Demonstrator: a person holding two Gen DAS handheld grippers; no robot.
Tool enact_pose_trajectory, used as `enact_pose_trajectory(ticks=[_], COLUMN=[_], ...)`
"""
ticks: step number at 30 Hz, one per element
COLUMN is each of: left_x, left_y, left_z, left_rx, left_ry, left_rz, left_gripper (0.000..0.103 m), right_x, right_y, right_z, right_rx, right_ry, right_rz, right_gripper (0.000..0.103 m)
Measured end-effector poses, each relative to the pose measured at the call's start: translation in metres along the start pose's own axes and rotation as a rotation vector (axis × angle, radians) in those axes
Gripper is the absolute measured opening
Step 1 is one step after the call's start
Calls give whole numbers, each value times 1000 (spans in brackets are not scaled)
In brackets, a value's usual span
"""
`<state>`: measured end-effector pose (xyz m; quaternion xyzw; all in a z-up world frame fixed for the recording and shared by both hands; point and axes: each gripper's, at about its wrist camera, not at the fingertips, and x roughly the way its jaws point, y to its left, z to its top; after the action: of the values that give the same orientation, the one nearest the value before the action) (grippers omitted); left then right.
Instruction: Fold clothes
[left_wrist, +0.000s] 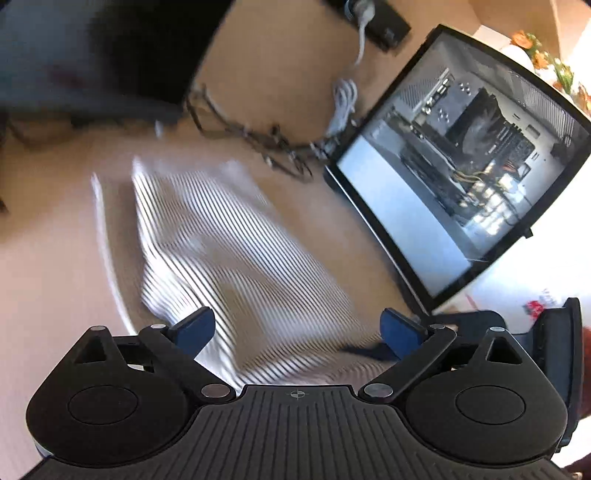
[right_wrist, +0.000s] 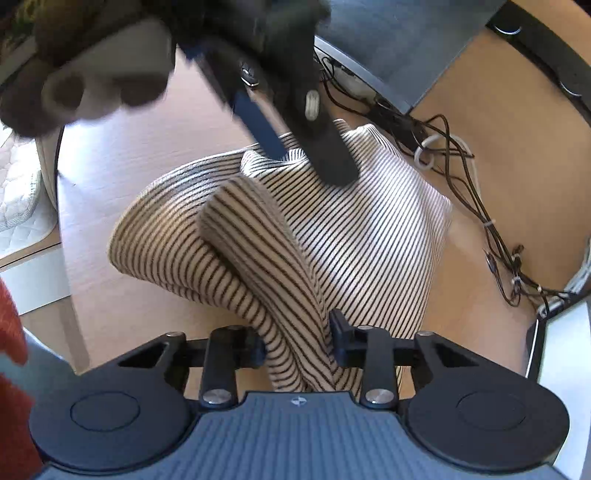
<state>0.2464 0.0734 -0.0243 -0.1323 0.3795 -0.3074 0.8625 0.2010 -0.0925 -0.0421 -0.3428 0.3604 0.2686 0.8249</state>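
Left wrist view
Left gripper (left_wrist: 297, 328): we see its blue-padded jaws spread wide and holding nothing.
Striped garment (left_wrist: 236, 254): thin dark stripes on pale knit, motion-blurred, lying rumpled on the tan wooden table (left_wrist: 288, 92) under our jaws.
Computer case (left_wrist: 461, 155): glass-sided, boxy, at the right, beside a tangle of cables (left_wrist: 258, 136).

Right wrist view
Right gripper (right_wrist: 297, 345): we have its jaws closed in on a ribbed, bunched fold of the striped garment (right_wrist: 369, 229), lifted into a ridge.
Left gripper (right_wrist: 306, 151): we see it blurred at the garment's far edge; whether it touches the cloth we cannot tell.
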Motion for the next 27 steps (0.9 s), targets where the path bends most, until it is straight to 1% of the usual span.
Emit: enact_pose_trajectory(ticks=[2, 4, 6, 9, 12, 14, 16, 19, 20, 22, 26, 27], left_x=[-5, -5, -1, 13, 35, 46, 52, 59, 59, 58, 48, 42], left_y=[-3, 3, 12, 22, 30, 35, 37, 40, 41, 42, 45, 49], left_z=[5, 7, 7, 5, -2, -7, -12, -20, -23, -26, -28, -29], left_rx=[50, 52, 23, -20, -65, -106, -109, -83, -81, -75, -91, -103], left_ry=[-18, -26, -28, -14, 21, 48, 68, 111, 106, 104, 93, 85], left_rz=[32, 29, -1, -64, -121, -147, -151, -138, -144, -145, -94, -75], left_gripper=[100, 99, 99, 98, 97, 96, 96, 96, 96, 95, 81, 80], right_x=[-4, -13, -28, -57, -93, -113, -125, -121, -116, -98, -57, -47], right_y=[-2, -4, -5, -2, 2, -3, -14, -33, -40, -53, -77, -83], right_z=[2, 5, 7, 4, 12, 26, 44, 68, 77, 88, 102, 104], right_rx=[14, 38, 74, 91, 11, -47, -92, -122, -123, -122, -125, -122], right_ry=[20, 35, 56, 101, 137, 145, 133, 97, 88, 93, 133, 146], right_rz=[16, 33, 70, 143, 168, 150, 129, 105, 104, 141, 251, 283], right_gripper=[28, 27, 27, 26, 25, 25, 25, 25, 25, 25, 25, 26])
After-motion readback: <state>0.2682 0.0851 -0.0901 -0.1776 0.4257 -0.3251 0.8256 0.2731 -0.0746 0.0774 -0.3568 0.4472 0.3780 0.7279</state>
